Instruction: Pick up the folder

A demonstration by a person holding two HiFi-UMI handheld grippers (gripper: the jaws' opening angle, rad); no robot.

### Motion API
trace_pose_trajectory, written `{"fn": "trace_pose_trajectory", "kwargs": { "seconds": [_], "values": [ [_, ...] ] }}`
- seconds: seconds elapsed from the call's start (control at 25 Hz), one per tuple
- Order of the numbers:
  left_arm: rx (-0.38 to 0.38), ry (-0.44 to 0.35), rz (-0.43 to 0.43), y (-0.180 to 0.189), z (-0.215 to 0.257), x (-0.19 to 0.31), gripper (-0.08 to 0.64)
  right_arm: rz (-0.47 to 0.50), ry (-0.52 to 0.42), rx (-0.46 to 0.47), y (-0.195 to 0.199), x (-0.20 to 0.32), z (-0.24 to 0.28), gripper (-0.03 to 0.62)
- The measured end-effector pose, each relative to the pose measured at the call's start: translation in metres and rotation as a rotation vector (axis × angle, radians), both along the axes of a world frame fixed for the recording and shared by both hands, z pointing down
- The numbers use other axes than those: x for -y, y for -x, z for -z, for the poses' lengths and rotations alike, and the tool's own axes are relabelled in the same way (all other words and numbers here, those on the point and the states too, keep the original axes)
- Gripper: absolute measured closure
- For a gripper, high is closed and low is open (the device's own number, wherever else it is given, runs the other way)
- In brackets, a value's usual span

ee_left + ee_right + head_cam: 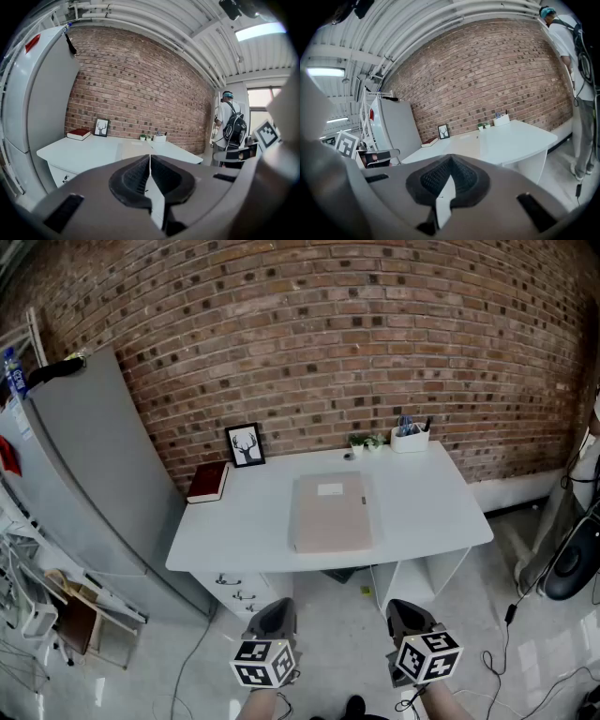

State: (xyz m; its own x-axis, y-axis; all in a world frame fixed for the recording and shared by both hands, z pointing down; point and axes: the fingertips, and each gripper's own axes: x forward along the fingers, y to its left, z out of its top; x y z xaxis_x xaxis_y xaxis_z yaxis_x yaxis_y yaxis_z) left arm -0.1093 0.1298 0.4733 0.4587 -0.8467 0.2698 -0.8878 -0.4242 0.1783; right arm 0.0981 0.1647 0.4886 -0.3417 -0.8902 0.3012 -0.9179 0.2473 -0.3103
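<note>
Beige folder [330, 514], flat at the middle of the surface [234, 531], is not yet approached by the left hand-held gripper [274, 617] or right hand-held gripper [406, 617], both closed empty; a reach with opened jaws is called for.

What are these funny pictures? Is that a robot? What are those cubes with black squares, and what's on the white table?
No robot here: a person holds a grabbing tool in each hand. The left claw and the right claw are both shut, holding nothing. The patterned cubes belong to them. The head view comes from a camera on the person's head, looking down. The other two come from cameras riding on each claw. On the white desk lies a flat beige folder, the thing to pick up. Along the wall are a dark red book, a framed deer picture, small green plants and a white pen holder.
</note>
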Motion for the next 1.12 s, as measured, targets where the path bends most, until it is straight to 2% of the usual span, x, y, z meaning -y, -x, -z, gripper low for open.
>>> {"fn": "trace_pose_trajectory", "kwargs": {
  "seconds": [0.36, 0.56, 0.76, 1.0, 1.12],
  "values": [
    [0.008, -0.008, -0.001, -0.006, -0.007, 0.001, 0.540, 0.030, -0.016, -0.005, 0.002, 0.008, -0.004, 0.592],
    [-0.015, -0.011, 0.009, -0.011, -0.004, 0.000, 0.538, 0.049, -0.037, 0.012, 0.001, 0.012, 0.002, 0.592],
    [-0.037, -0.014, 0.022, -0.012, -0.002, -0.005, 0.532, 0.090, -0.045, 0.078, 0.003, 0.013, 0.011, 0.514],
    [-0.051, 0.000, 0.042, -0.010, -0.007, 0.008, 0.445, 0.084, -0.020, 0.130, -0.001, 0.025, 0.005, 0.454],
    [-0.057, 0.012, 0.046, -0.010, -0.012, 0.022, 0.428, 0.069, 0.003, 0.172, -0.007, 0.037, -0.001, 0.439]
  ]
}}
